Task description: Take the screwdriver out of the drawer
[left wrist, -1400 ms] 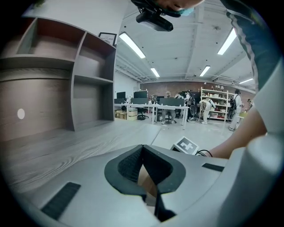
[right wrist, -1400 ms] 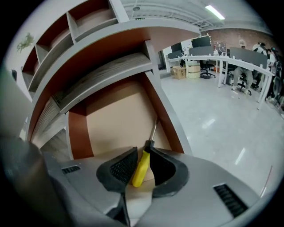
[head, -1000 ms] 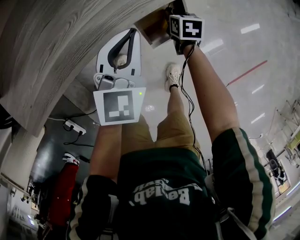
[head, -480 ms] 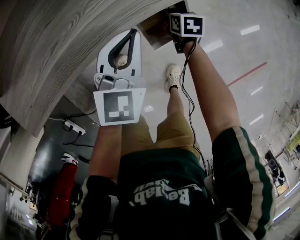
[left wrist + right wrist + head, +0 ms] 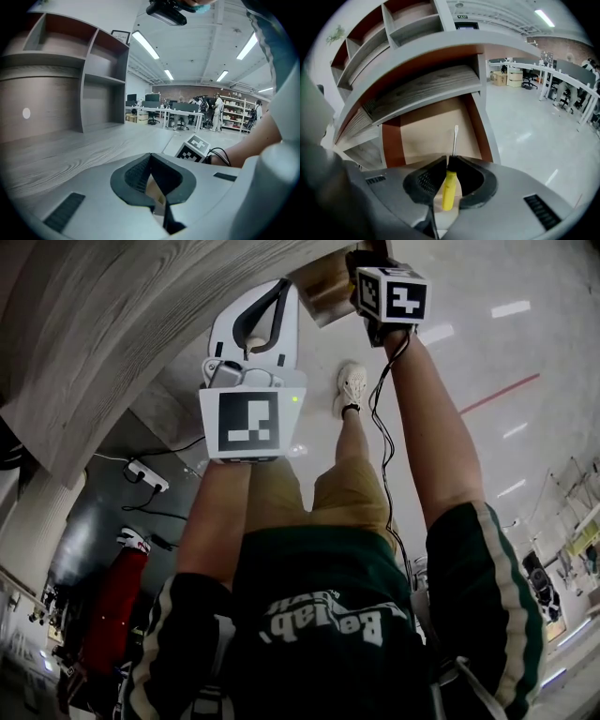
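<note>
The screwdriver has a yellow handle and a thin metal shaft. My right gripper is shut on the top of its handle, and the shaft points out over the open drawer, whose floor is pale brown. In the head view the right gripper is at the drawer under the desk edge, its jaws hidden behind its marker cube. My left gripper hangs to the left of it, beside the desk. In its own view, the left gripper has its jaws shut with nothing held.
A grey wood-grain desk with open shelves stands over the drawer. The person's shoe is on the glossy floor below. A power strip and a red fire extinguisher sit at the left. Office desks stand far behind.
Both grippers have shifted a little up and to the right in the head view. The left one rose closer to the desk edge.
</note>
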